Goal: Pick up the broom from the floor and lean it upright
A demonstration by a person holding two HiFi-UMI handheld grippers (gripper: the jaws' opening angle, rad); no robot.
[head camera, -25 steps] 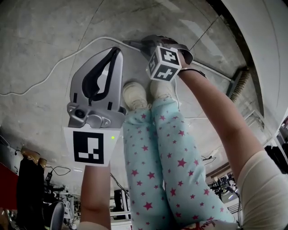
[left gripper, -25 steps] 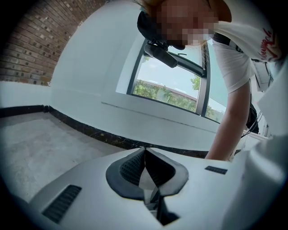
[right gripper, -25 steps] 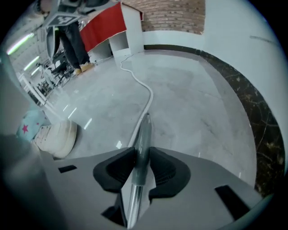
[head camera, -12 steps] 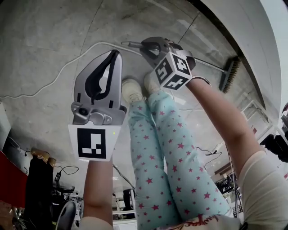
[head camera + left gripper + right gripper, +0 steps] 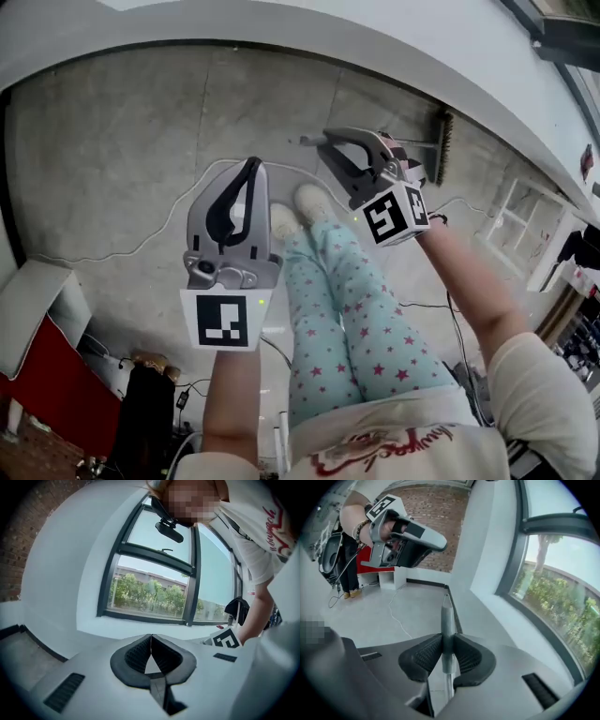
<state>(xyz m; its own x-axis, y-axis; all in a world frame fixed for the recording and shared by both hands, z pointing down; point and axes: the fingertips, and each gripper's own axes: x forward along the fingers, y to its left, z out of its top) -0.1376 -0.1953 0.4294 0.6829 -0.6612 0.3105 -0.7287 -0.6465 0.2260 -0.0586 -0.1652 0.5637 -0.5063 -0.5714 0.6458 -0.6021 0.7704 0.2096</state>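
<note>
1. The right gripper (image 5: pixel 447 641), jaws just closing, clamps the broom (image 5: pixel 447 611) by its handle.
2. Its brush head (image 5: pixel 442 141) is out near the wall (image 5: pixel 281 23).
3. The left gripper (image 5: pixel 151 638) has its jaws together, empty.

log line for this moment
right gripper: jaws just closing, shut on broom handle | left gripper: shut, empty | broom head: near wall

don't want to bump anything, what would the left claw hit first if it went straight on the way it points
Most likely the white wall just below the window; nothing shows between it and the left claw. Depth is unclear, so it might be the window's lower frame instead.
</note>
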